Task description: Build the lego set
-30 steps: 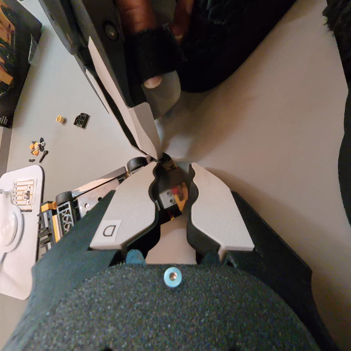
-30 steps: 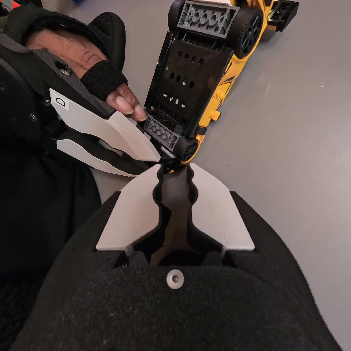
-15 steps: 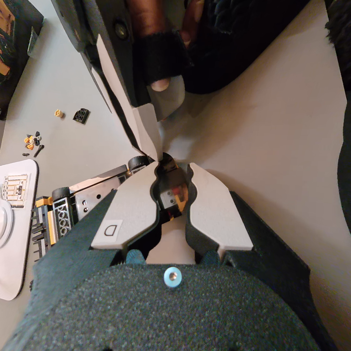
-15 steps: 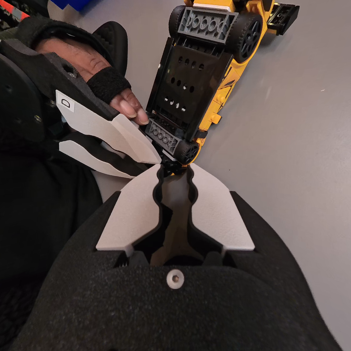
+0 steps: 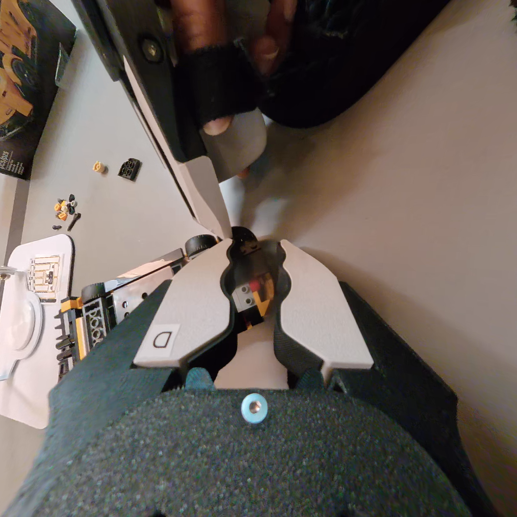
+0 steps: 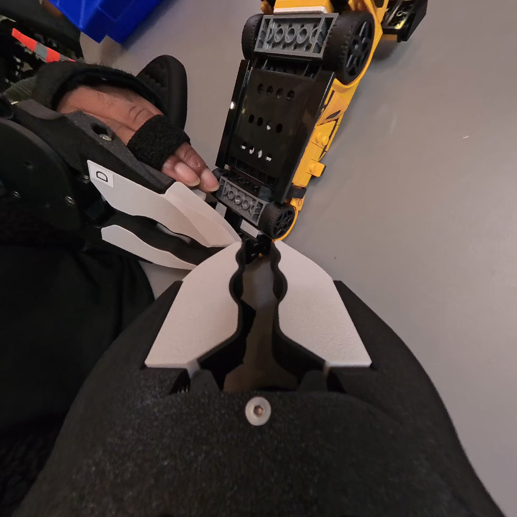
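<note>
While the right wrist view looks straight at the underside of the yellow toy car [image 6: 279,126], tipped on its side on the grey table [image 6: 419,223], the left wrist view catches only a slice of that car [image 5: 134,282] beside its own fingers. The left gripper [image 5: 253,268] is closed around the car's front end, with grey, red and yellow bricks showing between its two white fingers. The right gripper [image 6: 256,249] has its tips closed on the small black part at the car's nose; from the left view that gripper [image 5: 223,229] appears as a narrow white wedge coming down from above, its tip meeting the same black part.

Only the left view shows the loose parts: one black curved brick [image 5: 129,170], one small tan round piece [image 5: 98,167] just beside it, and one small cluster of tiny orange, grey and black bits [image 5: 66,209] nearer the edge. It also shows one dark box [image 5: 25,84] in the corner and one white card [image 5: 36,307] with a clear plastic dome on it.

Only the right view shows a blue bin [image 6: 112,19] at the top left, and a bare fingertip [image 6: 208,180] of the person's left hand resting against the car's grey axle plate [image 6: 240,202]. Two wheels [image 6: 355,50] are plainly visible there, and two grey axle plates.
</note>
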Available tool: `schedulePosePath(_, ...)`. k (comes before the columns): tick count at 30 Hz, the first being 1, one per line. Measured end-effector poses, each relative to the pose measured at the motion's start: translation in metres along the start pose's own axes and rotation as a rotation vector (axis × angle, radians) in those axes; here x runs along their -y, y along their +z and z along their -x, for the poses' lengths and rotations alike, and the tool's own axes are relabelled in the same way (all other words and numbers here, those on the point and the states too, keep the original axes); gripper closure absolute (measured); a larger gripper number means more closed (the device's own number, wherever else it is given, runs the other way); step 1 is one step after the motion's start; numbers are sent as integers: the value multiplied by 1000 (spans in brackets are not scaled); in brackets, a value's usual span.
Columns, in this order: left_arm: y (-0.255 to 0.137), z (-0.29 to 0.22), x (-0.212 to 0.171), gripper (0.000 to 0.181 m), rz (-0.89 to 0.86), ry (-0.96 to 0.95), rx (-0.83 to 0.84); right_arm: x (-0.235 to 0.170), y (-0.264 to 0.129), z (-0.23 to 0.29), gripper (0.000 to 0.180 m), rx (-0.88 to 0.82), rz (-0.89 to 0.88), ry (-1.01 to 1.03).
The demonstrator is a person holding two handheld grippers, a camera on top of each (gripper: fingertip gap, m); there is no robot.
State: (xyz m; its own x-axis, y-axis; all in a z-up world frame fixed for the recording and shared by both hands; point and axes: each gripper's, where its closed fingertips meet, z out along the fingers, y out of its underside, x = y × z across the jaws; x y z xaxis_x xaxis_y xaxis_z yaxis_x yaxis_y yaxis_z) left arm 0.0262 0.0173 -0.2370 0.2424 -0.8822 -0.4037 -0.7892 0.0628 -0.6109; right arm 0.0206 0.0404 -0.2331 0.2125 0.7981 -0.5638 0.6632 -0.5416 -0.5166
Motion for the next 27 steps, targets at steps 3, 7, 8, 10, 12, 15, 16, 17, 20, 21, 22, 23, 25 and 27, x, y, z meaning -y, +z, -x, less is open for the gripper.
schedulePosePath(3,-1,-1,0,151,-1,-12,-13,0,1,-1,164,-6,2,1)
schedulePosePath(7,-13,6,4,139,-50,-71,-25,0,3,0,163,-11,-2,-1)
schedulePosePath(8,-19,13,6,137,-75,-106,-22,0,3,0,163,-13,-3,-2)
schedulePosePath(10,-33,32,2,131,-108,-173,3,0,4,0,161,-19,-5,-5)
schedulePosePath(12,-45,56,-12,123,-115,-244,32,0,3,0,159,-28,-10,-8)
schedulePosePath(15,-59,89,-38,111,-140,-401,29,2,1,2,156,-32,-25,-8)
schedulePosePath(16,-61,100,-45,111,-163,-450,28,2,2,2,155,-34,-28,-8)
schedulePosePath(17,-61,112,-53,110,-185,-503,36,1,3,3,153,-39,-29,-9)
schedulePosePath(20,-50,128,-72,106,-227,-697,-40,0,7,1,153,-59,-29,-13)
schedulePosePath(21,-47,130,-75,107,-241,-723,-50,0,7,0,154,-62,-27,-7)
schedulePosePath(22,-44,130,-76,108,-250,-729,-49,0,7,0,154,-64,-30,-8)
schedulePosePath(23,-43,130,-76,108,-257,-727,-47,0,4,1,153,-66,-36,-14)
schedulePosePath(25,-43,128,-76,108,-269,-720,-37,-2,-5,1,153,-74,-24,-47)
schedulePosePath(27,-42,128,-78,108,-264,-725,-31,-16,-11,5,152,-80,54,-138)
